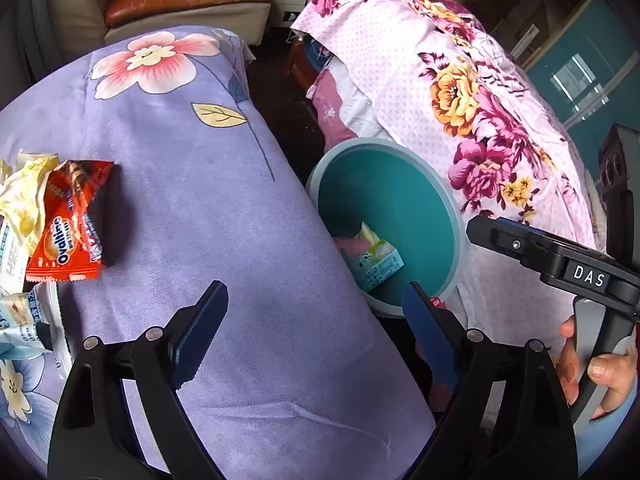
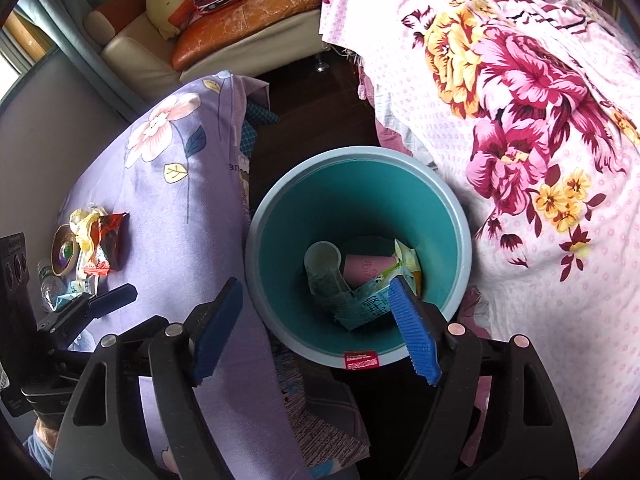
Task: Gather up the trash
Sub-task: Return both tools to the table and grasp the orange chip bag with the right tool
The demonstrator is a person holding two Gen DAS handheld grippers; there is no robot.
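Trash remaining to be collected is a small heap of wrappers, led by a crinkled orange foil Ovaltine snack packet (image 1: pixel 66 236), lying on a lilac floral cloth-covered desk (image 1: pixel 208 208). A crumpled pale yellow wrapper (image 1: pixel 24 192) overlaps the packet's left edge, and white-and-blue plastic wrappers (image 1: pixel 20 316) lie just below it.

Seen from the left wrist camera, the packet lies ahead and to the left of the left hand-held gripper (image 1: pixel 316 328), whose blue-padded jaws are spread wide and hold nothing. The packet's long axis appears to run roughly away from the camera, tilted slightly.

A round teal plastic bin with a grey rim (image 2: pixel 352 184) stands on the floor, just beside the desk's right edge. A light blue carton (image 2: pixel 368 304), a pink paper cup (image 2: pixel 366 268) and a pale green cup (image 2: pixel 322 260) are already inside.

The right hand-held gripper (image 2: pixel 316 332) hovers above the bin, jaws wide and empty. By this judgement, the left one is nearer the heap.
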